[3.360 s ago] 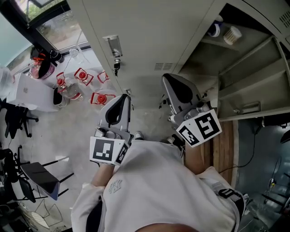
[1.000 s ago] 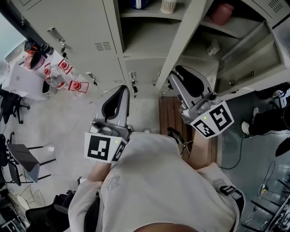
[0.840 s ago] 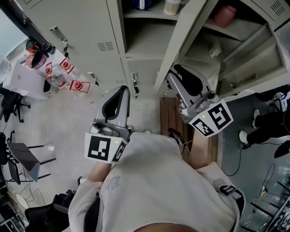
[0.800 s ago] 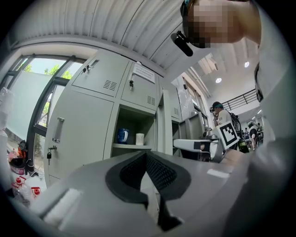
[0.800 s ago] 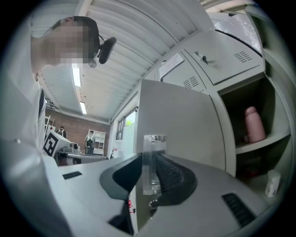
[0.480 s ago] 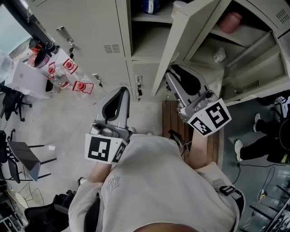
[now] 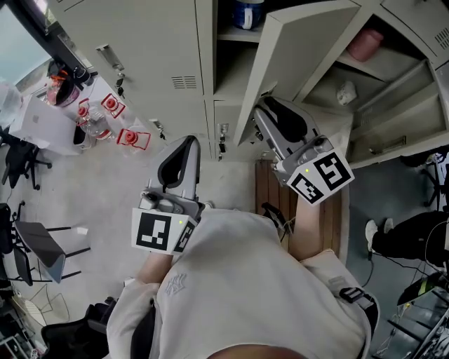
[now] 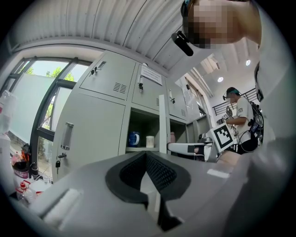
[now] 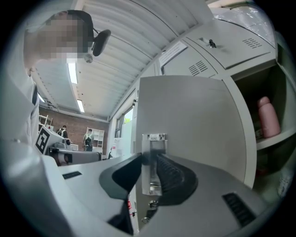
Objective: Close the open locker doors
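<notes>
Pale grey locker door (image 7: 302, 49), blue mug (image 7: 247, 14), pink bottle (image 7: 366, 43), black-and-white square-patterned marker cube (image 7: 319, 179).

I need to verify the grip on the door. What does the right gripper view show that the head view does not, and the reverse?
Only the right gripper view: the right claw closed on the latch plate of the open door. Only the head view: a blue mug on a shelf. Both: the door itself and the pink bottle.

Workshop-style office: grey metal lockers (image 7: 151, 56), office chair (image 7: 43, 247), brick wall (image 9: 58, 116)
</notes>
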Available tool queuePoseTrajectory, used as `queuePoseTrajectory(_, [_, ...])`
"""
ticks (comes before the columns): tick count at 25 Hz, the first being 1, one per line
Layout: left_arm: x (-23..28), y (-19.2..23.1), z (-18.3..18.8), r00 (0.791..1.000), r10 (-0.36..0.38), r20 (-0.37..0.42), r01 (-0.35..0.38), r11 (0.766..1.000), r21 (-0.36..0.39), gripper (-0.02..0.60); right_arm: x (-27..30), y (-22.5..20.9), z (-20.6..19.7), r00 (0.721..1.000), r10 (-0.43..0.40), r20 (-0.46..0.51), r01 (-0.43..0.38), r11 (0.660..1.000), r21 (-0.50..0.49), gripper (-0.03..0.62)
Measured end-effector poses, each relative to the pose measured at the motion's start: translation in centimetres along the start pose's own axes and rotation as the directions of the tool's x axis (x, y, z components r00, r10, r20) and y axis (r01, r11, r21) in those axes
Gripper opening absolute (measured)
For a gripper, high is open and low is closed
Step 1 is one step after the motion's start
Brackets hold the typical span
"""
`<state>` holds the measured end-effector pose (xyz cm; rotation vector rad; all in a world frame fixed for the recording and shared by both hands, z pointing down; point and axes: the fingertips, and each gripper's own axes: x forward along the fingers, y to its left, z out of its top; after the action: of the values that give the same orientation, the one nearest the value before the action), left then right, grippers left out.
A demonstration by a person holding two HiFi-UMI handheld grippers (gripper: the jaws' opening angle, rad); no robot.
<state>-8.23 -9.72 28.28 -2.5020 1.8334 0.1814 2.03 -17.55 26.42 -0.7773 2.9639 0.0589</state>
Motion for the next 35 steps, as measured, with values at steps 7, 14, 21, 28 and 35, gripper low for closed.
queuePoseTrajectory(7, [0.1,1.8,0.2,1.0,0.011,0.004,-0.011,1.0,0.002,0.002,2.2,-0.5,-0.2,1.0,-0.006,0.002,0.006,1.0,0.015,0.083])
queuePoseTrajectory(14, [0.4,3.7,0.2,1.0,0.031,0.001,-0.031,1.0,0.001,0.002,4.2,-1.2,-0.6,1.0,-0.014,-0.012,0.014,1.0,0.01,0.086])
queuePoseTrajectory(21, [0.6,5.5,0.0,0.999,0.054,-0.005,-0.054,0.999,-0.002,0.002,6.2,-2.2,-1.1,0.999,-0.027,-0.02,0.027,1.0,0.011,0.086])
queuePoseTrajectory(28, [0.4,7.4,-0.2,0.996,0.083,-0.012,-0.083,0.997,-0.006,0.002,8.5,-3.6,-1.5,0.998,-0.053,-0.032,0.052,0.999,-0.013,0.086])
queuePoseTrajectory(35, [0.3,8.8,-0.3,0.995,0.102,-0.017,-0.102,0.995,-0.009,0.002,10.8,-4.9,-1.6,0.996,-0.075,-0.038,0.073,0.996,-0.042,0.086])
